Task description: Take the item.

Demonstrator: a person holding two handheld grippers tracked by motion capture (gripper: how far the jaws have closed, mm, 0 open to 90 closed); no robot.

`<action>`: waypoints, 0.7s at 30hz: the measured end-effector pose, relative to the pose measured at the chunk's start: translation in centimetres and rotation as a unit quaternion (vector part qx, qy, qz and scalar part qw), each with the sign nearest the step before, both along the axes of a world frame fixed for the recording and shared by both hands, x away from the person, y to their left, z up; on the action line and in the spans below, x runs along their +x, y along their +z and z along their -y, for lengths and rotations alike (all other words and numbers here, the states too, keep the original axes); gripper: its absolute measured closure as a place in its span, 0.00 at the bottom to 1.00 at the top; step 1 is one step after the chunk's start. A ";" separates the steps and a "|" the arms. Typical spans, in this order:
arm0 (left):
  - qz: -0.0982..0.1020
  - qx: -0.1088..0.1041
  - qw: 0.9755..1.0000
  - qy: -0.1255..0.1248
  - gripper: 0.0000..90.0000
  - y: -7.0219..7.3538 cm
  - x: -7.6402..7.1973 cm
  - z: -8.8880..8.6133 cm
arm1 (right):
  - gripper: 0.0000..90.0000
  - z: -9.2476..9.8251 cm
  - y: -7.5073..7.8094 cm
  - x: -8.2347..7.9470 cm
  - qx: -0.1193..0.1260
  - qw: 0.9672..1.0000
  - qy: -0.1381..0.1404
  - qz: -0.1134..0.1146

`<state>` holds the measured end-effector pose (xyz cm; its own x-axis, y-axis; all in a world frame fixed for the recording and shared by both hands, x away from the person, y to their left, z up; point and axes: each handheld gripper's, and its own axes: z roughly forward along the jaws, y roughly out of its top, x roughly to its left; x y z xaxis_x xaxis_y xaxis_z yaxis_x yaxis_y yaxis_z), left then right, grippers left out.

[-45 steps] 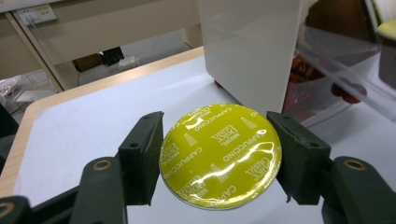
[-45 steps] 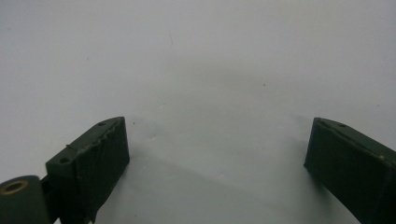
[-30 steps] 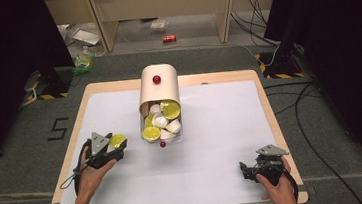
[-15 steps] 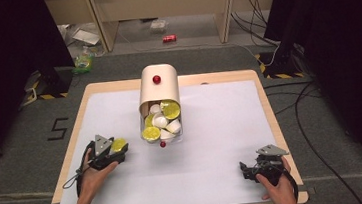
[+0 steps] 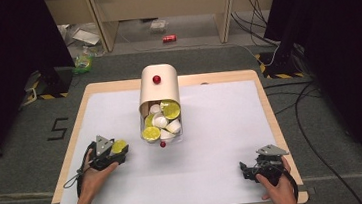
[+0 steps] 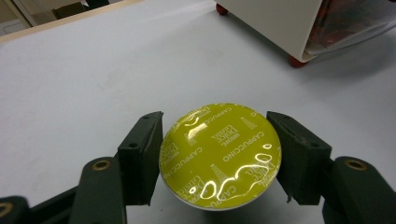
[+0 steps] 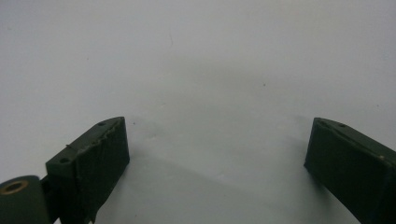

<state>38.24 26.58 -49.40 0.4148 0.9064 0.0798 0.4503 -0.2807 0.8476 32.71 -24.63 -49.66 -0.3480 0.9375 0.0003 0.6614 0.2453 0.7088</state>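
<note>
Since the earlier frame the left gripper (image 5: 117, 149) has slid slightly down and left in the high view, away from the dispenser (image 5: 158, 91), with the yellow capsule (image 5: 119, 146) between its jaws; the right gripper (image 5: 248, 168) has not moved. The jaws of the left gripper (image 6: 219, 154) press on either side of the capsule (image 6: 220, 155), whose foil lid faces up at the camera, just above the white table (image 6: 84, 84). At lower right of the high view the right gripper rests with jaws wide apart and nothing between them. From the held capsule, the dispenser's clear tray (image 5: 164, 126), holding more capsules, lies up and to the right, near the left hand and well apart from the right.
</note>
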 end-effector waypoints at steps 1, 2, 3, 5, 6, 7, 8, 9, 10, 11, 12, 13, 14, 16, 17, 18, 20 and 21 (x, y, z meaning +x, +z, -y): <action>-0.002 0.000 1.000 0.000 0.43 -0.1 0.0 0.0 | 0.07 0.0 0.0 0.0 0.000 1.000 0.000 0.000; -0.002 0.000 1.000 0.000 0.42 -0.1 0.0 0.0 | 0.07 0.0 0.0 0.0 0.000 1.000 0.000 0.000; -0.006 0.003 1.000 -0.003 0.42 -0.1 0.0 0.0 | 0.07 0.0 0.0 0.0 0.000 1.000 0.000 0.000; -0.007 0.005 1.000 -0.004 0.42 -0.2 0.1 0.1 | 0.07 0.0 0.0 0.0 0.000 1.000 0.000 0.000; -0.007 0.005 1.000 -0.004 0.41 -0.2 0.1 0.1 | 0.07 0.0 0.0 0.0 0.000 1.000 0.000 0.000; -0.007 0.003 1.000 -0.005 0.41 -0.2 0.1 0.1 | 0.07 0.0 0.0 0.0 0.000 1.000 0.000 0.000; -0.007 0.003 1.000 -0.005 0.39 -0.1 0.0 0.1 | 0.07 0.0 0.0 0.0 0.000 1.000 0.000 0.000; -0.005 0.003 1.000 -0.006 0.38 -0.1 0.0 0.1 | 0.07 0.0 0.0 0.0 0.000 1.000 0.000 0.000; -0.005 0.001 1.000 -0.007 0.36 -0.1 -0.1 0.1 | 0.07 0.0 0.0 0.0 0.000 1.000 0.000 0.000; 0.002 -0.003 1.000 -0.007 0.33 0.2 -0.2 0.2 | 0.07 0.0 0.0 0.0 0.000 1.000 0.000 0.000; 0.002 -0.003 1.000 -0.007 0.32 0.2 -0.2 0.2 | 0.07 0.0 0.0 0.0 0.000 1.000 0.000 0.000; 0.005 -0.004 1.000 -0.007 0.32 0.3 -0.2 0.2 | 0.07 0.0 0.0 0.0 0.000 1.000 0.000 0.000; 0.008 -0.003 1.000 -0.008 0.30 0.4 -0.4 0.2 | 0.07 0.0 0.0 0.0 0.000 1.000 0.000 0.000; 0.013 0.001 1.000 -0.012 0.29 0.7 -0.7 0.4 | 0.07 0.0 0.0 0.0 0.000 1.000 0.000 0.000; 0.013 0.001 1.000 -0.012 0.28 0.7 -0.7 0.4 | 0.07 0.0 0.0 0.0 0.000 1.000 0.000 0.000; 0.015 0.001 1.000 -0.012 0.28 0.8 -0.7 0.5 | 0.07 0.0 0.0 0.0 0.000 1.000 0.000 0.000; 0.016 0.005 1.000 -0.015 0.27 1.0 -0.9 0.6 | 0.07 0.0 0.0 0.0 0.000 1.000 0.000 0.000; 0.020 0.006 1.000 -0.016 0.26 1.3 -1.0 0.7 | 0.07 0.0 0.0 0.0 0.000 1.000 0.000 0.000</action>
<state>37.22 25.91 -48.10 0.4399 0.8915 0.1086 0.4063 -0.3054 0.8612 32.71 -24.63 -49.66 -0.3482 0.9374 0.0004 0.6613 0.2454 0.7089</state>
